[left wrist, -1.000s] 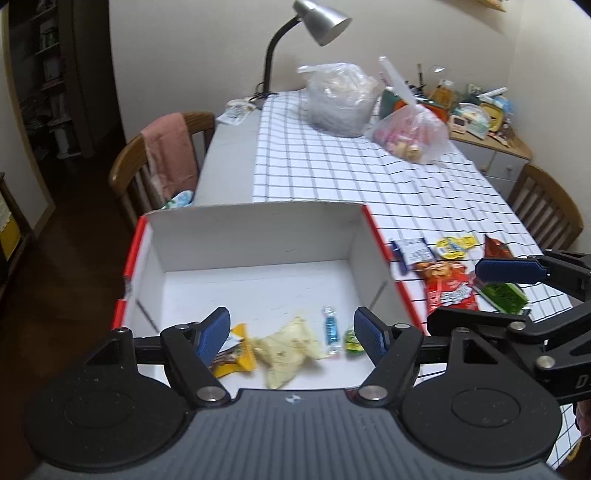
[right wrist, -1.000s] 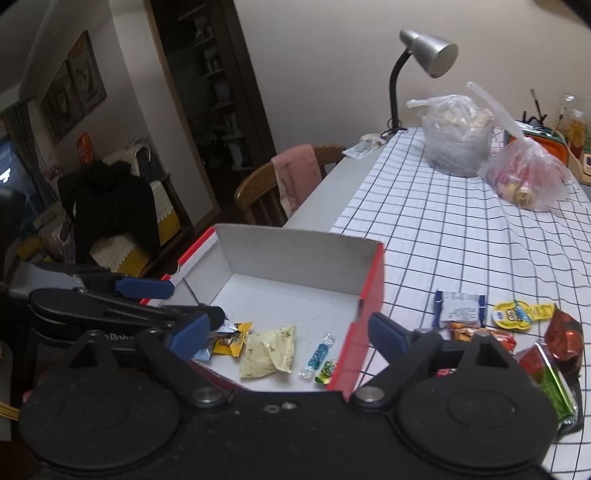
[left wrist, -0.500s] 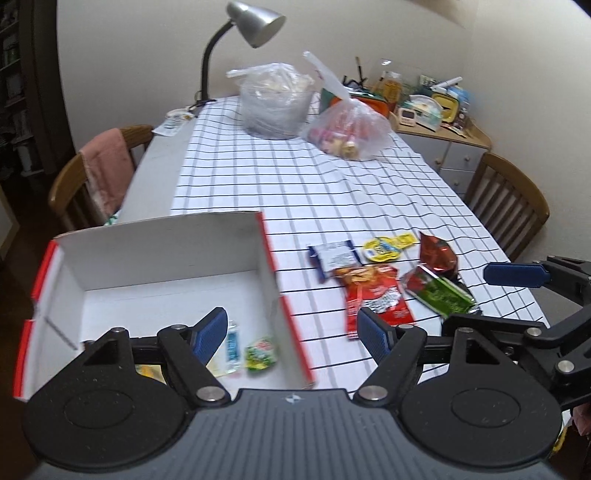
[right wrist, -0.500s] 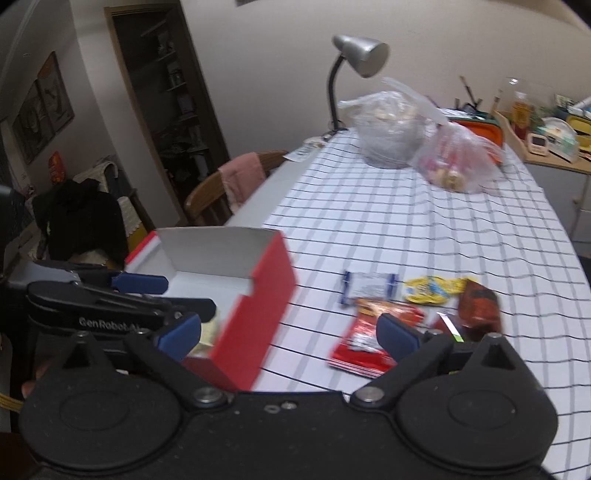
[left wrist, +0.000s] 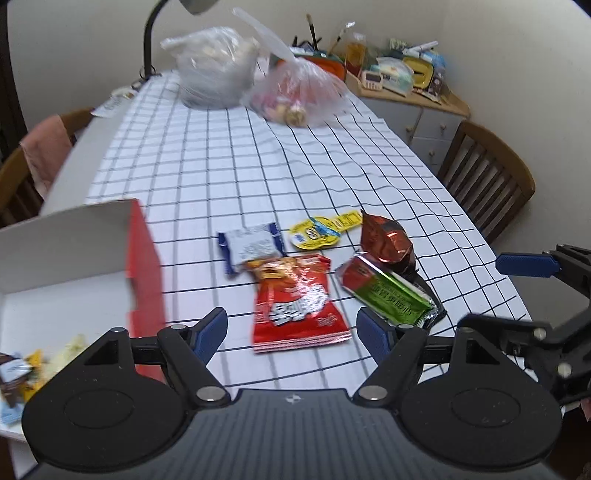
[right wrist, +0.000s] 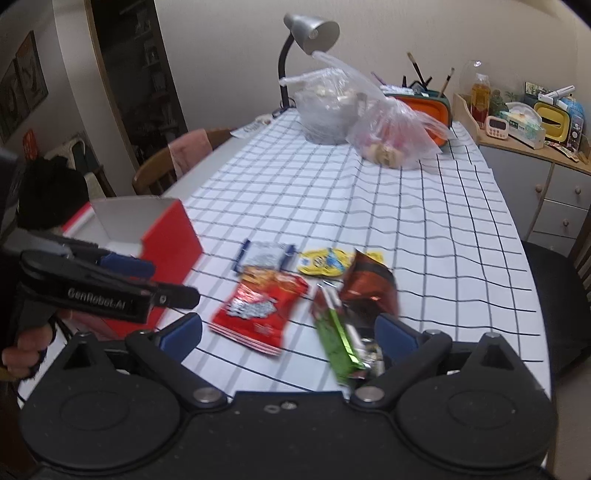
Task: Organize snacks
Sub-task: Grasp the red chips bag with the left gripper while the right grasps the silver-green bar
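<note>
Two released claws, left claw [left wrist: 291, 330] and right claw [right wrist: 290, 334], are seen poised over the red packet [left wrist: 299, 304], lying lengthwise straight ahead between the left's fingers on the counter [left wrist: 229, 155].

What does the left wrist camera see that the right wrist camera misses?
Only the left view looks inside the box, at snacks on its floor, and shows the right gripper. Only the right view shows the left gripper, a hand and a dark doorway. Both show the red packet, green packet, bags and lamp.

Checked tablecloth [left wrist: 229, 155]: red box [left wrist: 142, 258], snack packets [left wrist: 299, 299], two plastic bags [left wrist: 299, 92].
</note>
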`<state>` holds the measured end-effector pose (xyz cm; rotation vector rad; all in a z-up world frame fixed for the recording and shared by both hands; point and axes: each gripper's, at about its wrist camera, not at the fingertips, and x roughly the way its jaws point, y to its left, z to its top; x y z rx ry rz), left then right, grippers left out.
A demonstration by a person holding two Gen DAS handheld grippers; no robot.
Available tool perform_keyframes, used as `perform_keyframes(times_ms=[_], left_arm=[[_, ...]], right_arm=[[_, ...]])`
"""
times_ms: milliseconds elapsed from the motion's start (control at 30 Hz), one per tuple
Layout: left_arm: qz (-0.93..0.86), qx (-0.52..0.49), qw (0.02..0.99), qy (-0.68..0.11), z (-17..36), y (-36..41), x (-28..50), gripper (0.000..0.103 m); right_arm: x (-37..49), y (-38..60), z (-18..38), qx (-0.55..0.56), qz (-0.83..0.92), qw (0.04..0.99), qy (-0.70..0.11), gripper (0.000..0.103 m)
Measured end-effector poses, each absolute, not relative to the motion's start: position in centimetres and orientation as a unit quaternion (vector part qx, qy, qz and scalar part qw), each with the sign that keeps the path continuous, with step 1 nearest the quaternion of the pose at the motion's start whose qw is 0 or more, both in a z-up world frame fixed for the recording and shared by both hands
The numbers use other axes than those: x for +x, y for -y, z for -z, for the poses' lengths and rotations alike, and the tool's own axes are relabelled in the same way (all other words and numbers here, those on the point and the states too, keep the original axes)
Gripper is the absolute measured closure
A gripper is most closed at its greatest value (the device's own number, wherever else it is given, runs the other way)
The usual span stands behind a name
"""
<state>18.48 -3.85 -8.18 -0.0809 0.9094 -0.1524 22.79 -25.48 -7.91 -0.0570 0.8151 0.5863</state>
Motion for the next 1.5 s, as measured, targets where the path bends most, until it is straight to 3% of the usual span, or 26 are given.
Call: perform_keyframes(times_ms=[533, 833, 1333, 1500], left_arm=[[0.044, -0.037, 0.857, -0.512, 15.0, 7.6, 26.0, 0.026], [0.018, -0.042, 0.846, -0.532, 16.9, 7.2, 28.3, 0.026], [0.012, -0.032, 0.820, -0.571, 18.5, 7.2, 30.6, 0.026], [0.011, -0.028, 0.820, -0.571, 18.5, 7.3, 30.7, 0.028]], right_arm=[[27.4, 25.8, 13.3, -0.083, -0.322, 0.836, -0.435, 0.015], [29.6, 24.1, 15.7, -0.113, -0.321, 0.832, -0.439, 0.034], [31.2, 21.8, 17.3, -0.131, -0.311, 0.824, -0.455, 0.079], [30.8, 21.3, 17.3, -0.143, -0.308, 0.824, -0.454, 0.085]])
